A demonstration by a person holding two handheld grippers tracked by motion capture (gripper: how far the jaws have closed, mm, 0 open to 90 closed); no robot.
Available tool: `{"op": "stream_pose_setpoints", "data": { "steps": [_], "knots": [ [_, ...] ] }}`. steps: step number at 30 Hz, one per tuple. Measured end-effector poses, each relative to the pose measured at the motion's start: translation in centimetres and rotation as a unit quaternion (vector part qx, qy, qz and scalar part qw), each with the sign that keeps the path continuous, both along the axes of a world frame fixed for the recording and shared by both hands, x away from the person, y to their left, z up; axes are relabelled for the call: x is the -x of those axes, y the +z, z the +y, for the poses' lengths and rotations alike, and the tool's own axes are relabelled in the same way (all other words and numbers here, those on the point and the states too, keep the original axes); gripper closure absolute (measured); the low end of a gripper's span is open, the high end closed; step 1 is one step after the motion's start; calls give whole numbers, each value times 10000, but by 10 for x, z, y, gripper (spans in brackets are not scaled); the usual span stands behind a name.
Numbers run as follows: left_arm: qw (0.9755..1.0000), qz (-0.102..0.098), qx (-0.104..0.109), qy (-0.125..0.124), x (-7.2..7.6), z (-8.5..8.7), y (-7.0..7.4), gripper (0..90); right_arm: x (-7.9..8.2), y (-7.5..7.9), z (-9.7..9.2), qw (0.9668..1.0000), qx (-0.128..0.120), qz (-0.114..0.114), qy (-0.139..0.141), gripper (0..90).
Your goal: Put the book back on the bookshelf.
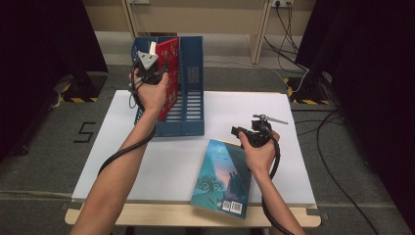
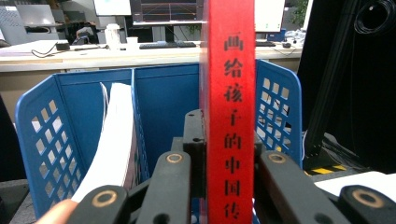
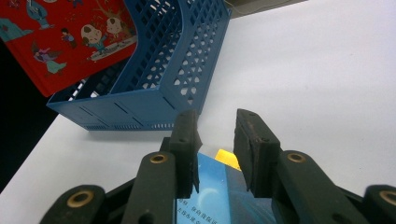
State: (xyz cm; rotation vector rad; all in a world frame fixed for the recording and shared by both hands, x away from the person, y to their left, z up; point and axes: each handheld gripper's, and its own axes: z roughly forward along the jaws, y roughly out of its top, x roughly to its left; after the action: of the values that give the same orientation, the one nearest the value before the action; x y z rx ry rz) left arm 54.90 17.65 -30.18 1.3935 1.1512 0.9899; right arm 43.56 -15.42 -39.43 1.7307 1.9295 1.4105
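A red hardcover book [image 1: 169,78] stands upright over the blue file rack [image 1: 193,88], and my left gripper [image 1: 163,68] is shut on its spine. In the left gripper view the red spine [image 2: 231,93] with black characters runs up between the jaws of that gripper [image 2: 226,140]. Behind it are the rack's compartments [image 2: 159,98]. A teal illustrated book [image 1: 222,178] lies flat at the table's front edge. My right gripper [image 1: 237,131] hovers at the book's far edge. Its jaws [image 3: 217,126] stand open over the blue cover [image 3: 219,200], apart from it.
A white-paged book [image 2: 116,140] leans in the rack's left compartment. The rack [image 3: 154,79] sits at the back left of the white tabletop [image 1: 171,161]. Black curtains flank the table, and cables [image 1: 337,161] trail over the floor at right.
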Motion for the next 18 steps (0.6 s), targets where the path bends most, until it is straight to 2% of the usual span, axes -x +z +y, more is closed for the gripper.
{"op": "stream_pose_setpoints", "data": {
  "steps": [18],
  "knots": [
    [10000,-19,-42,75,-13,-2,-12,792,-1,-3,-4,10000,5,21,-33,698]
  ]
}}
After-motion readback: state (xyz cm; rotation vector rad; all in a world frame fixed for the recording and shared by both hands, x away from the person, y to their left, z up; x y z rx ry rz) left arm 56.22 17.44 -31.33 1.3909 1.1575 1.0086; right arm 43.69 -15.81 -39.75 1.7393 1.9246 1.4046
